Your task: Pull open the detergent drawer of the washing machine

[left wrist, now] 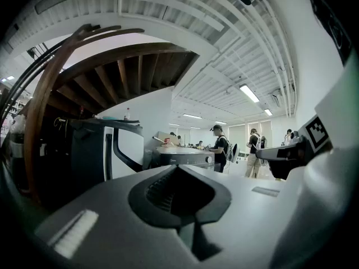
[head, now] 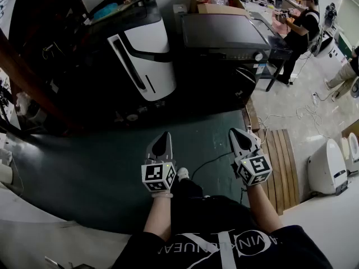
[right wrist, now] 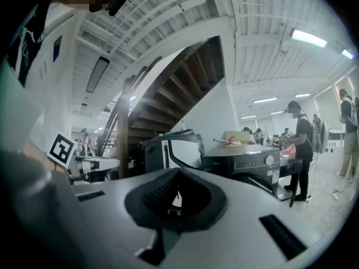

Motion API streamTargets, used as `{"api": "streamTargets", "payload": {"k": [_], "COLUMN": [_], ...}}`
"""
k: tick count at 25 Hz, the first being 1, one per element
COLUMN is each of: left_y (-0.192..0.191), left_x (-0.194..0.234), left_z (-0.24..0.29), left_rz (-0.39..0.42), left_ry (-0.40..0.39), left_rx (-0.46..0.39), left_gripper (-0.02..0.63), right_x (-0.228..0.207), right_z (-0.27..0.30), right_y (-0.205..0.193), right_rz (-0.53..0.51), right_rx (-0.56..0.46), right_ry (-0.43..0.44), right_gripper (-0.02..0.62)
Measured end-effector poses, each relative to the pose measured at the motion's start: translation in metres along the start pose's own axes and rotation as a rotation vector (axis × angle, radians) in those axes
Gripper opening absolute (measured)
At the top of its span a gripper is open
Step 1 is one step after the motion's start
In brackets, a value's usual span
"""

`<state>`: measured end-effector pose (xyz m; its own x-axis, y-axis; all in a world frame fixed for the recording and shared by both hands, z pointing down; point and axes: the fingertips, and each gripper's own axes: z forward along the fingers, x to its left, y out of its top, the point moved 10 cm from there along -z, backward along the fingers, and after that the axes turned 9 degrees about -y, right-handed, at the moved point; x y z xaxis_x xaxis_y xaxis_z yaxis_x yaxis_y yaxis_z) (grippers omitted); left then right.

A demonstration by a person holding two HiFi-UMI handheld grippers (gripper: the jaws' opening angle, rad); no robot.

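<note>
Large white letters run across the chest of the person's black shirt (head: pixel 224 245), upside down to us and partly folded, so we cannot read a whole word. The white sticker (right wrist: pixel 279 175) on the washing machine (right wrist: pixel 247 161) is too small to read.

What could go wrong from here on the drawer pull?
The left hand-held gripper and the right hand-held gripper are both shut and empty. If they reach the washing machine like that, they would just bump it.
A cable lies on the mat underfoot and could snag when the person steps forward.
The knob sits on the same front, so a misaimed grasp may catch it.
</note>
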<state>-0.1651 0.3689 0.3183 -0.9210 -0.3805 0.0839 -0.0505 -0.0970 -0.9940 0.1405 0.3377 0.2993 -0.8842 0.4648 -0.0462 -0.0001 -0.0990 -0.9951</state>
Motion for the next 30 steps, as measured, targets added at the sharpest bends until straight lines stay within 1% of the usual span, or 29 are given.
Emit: {"api": "streamTargets", "payload": {"k": [9, 16, 21, 25, 26, 27, 28, 30], "left_y": [0.008, 0.010, 0.013, 0.014, 0.014, 0.014, 0.014, 0.014], "left_x": [-0.003, -0.003, -0.007, -0.009, -0.009, -0.009, -0.008, -0.007], "left_z": [0.009, 0.013, 0.021, 0.027, 0.030, 0.033, 0.036, 0.041], "left_rz": [0.026, 0.024, 0.035, 0.032, 0.029, 0.025, 0.021, 0.018], "left_ry": [-0.014, -0.013, -0.034, -0.064, -0.068, -0.073, -0.078, -0.083], "left_rx": [-0.018, -0.031, -0.035, -0.053, -0.057, -0.059, -0.060, -0.057], "left_gripper": [0.009, 0.009, 0.009, 0.014, 0.019, 0.050, 0.103, 0.114], "right_x": [0.000, -0.001, -0.002, -0.006, -0.007, -0.008, -0.010, -0.012], "right_z": [0.003, 0.003, 0.004, 0.007, 0.009, 0.011, 0.013, 0.017], "right_y": [0.001, 0.003, 0.005, 0.004, 0.004, 0.004, 0.004, 0.005], "right_rz": [-0.003, -0.019, -0.038, -0.039, -0.033, -0.029, -0.028, -0.028], "right_rx": [-0.018, -0.044, -0.067, -0.057, -0.055, -0.055, -0.056, -0.059], "right_ry": [0.006, 0.018, 0.019, 0.017, 0.018, 0.020, 0.023, 0.024], "right_gripper": [0.011, 0.011, 0.012, 0.012, 0.012, 0.012, 0.012, 0.012]}}
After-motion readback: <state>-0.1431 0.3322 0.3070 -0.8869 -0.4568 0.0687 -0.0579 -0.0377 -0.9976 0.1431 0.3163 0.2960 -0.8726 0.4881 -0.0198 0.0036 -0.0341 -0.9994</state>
